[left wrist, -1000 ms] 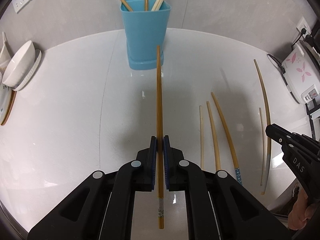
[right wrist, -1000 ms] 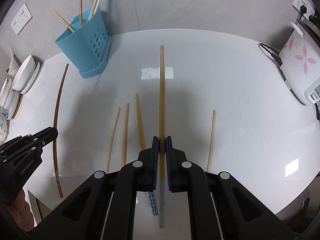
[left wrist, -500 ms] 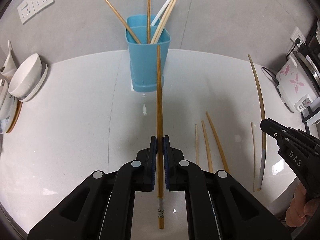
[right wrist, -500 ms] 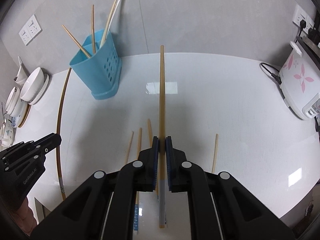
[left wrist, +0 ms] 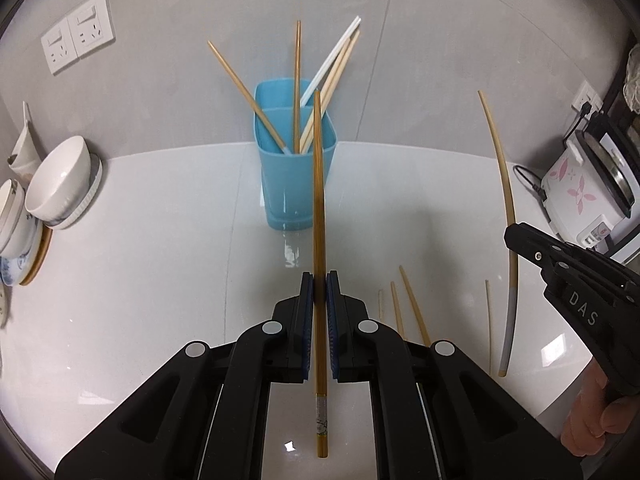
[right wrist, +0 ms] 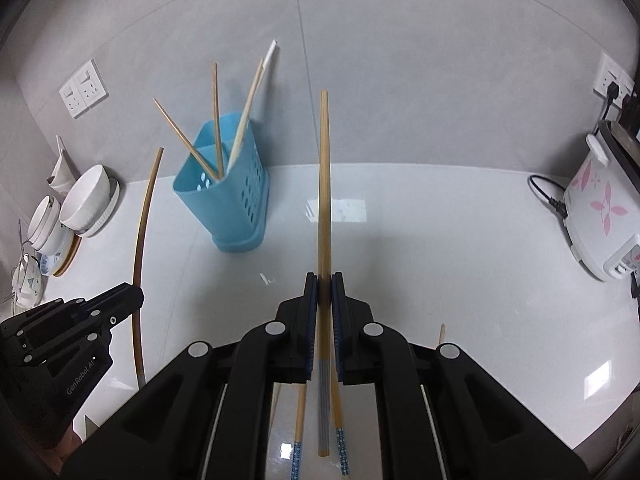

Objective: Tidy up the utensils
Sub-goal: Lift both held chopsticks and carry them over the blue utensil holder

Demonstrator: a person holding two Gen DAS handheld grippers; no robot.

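Both grippers clamp a chopstick each, raised above the white countertop point(left wrist: 120, 320) in front of the blue utensil holder point(left wrist: 294, 184).

The left gripper point(left wrist: 320, 292) has its jaws closed to a chopstick's width on a dark bamboo chopstick point(left wrist: 319, 208), whose tip lies in line with the holder's rim; whether it touches the rim is hard to judge. The right gripper point(right wrist: 324, 292) is pinched just as narrowly on a paler chopstick with a grey end point(right wrist: 324, 200), pointing toward the wall to the right of the holder. Five chopsticks already lean inside the holder. More loose chopsticks point(left wrist: 412, 308) lie flat on the counter below the grippers. Stacked bowls point(left wrist: 60, 188) sit at the left, a rice cooker point(right wrist: 600, 220) at the right.
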